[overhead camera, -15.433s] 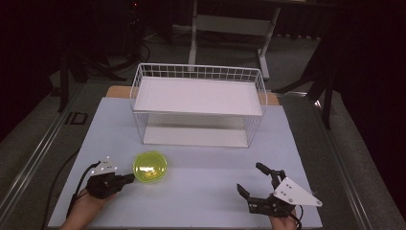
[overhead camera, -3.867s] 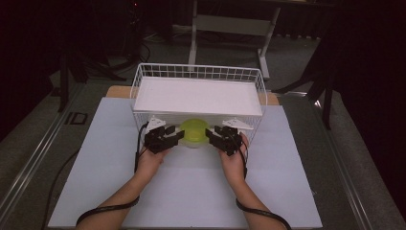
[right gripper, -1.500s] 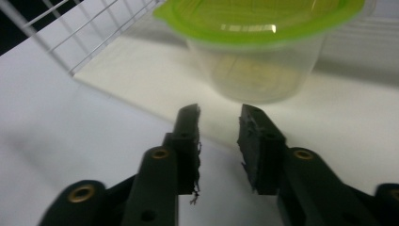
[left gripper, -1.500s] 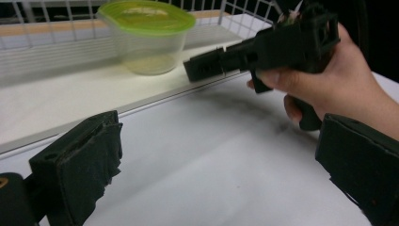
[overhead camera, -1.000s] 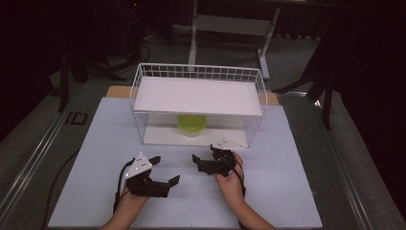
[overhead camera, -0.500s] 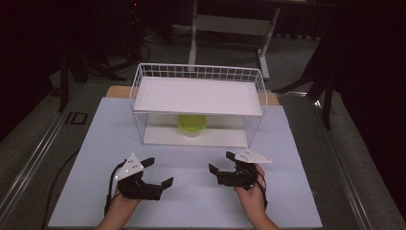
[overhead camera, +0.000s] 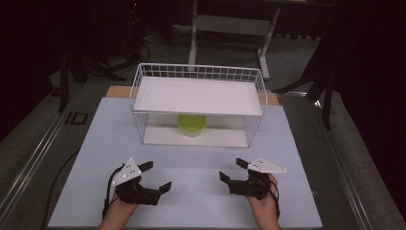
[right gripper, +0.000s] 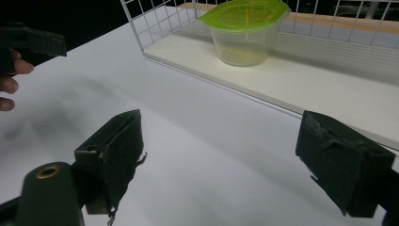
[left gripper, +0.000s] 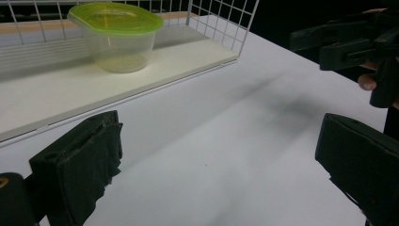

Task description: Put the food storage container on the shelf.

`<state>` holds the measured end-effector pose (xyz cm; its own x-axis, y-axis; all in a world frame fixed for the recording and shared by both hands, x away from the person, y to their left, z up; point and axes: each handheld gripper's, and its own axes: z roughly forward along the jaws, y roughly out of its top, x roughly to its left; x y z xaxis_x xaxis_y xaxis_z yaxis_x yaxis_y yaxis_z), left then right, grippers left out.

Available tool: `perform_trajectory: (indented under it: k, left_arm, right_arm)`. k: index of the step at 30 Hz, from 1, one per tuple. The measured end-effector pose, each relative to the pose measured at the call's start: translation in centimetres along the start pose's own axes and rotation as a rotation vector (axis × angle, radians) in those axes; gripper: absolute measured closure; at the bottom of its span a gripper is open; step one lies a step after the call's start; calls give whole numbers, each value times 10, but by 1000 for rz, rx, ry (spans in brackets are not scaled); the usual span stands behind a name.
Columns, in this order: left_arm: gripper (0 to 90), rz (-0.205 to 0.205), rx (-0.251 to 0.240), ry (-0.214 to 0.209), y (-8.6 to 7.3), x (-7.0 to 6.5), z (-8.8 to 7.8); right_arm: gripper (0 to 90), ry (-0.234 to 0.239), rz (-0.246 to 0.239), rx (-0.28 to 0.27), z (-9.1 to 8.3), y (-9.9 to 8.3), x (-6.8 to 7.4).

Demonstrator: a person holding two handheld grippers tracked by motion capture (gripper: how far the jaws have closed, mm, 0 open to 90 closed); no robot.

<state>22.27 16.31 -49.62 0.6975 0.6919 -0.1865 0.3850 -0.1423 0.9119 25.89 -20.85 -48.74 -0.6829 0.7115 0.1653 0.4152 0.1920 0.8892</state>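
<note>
A clear plastic container with a green lid (overhead camera: 192, 124) (left gripper: 115, 35) (right gripper: 244, 32) stands upright on the lower shelf of a white wire rack (overhead camera: 139, 88), near its middle. My left gripper (overhead camera: 155, 177) rests low over the white table at the front left, open, nothing between its jaws. At the front right my right gripper (overhead camera: 233, 170) is open and holds nothing too. In the left gripper view the right gripper (left gripper: 343, 40) appears at the upper right. A hand with part of the left gripper (right gripper: 19, 52) sits at the upper left of the right gripper view.
The wire rack has a white upper shelf (overhead camera: 198, 96) above the container and a white lower board (overhead camera: 158, 136). The white tabletop (overhead camera: 191, 167) spreads between rack and grippers. Dark floor and a metal stand (overhead camera: 230, 24) lie beyond the table.
Both grippers have drawn back from the rack toward the front edge and spread apart. The container stays on the lower shelf where it was left.
</note>
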Motion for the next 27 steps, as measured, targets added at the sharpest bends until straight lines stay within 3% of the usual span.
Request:
perform_trajectory:
  k: [12,15,18,27]
  left_arm:
    - [20,24,21,-13,-7,2,3]
    - [20,21,19,-12,-8,3,4]
    - [21,44,23,-5,-9,2,5]
    - [20,43,15,-26,-9,1,8]
  right_arm:
    - [153,-19,-18,55,-17,-20,-11]
    - [152,-21,-5,49,-18,-22,-14]
    - [153,-28,-4,53,-16,-24,-18]
    - [184,-29,8,42,-15,-24,-21]
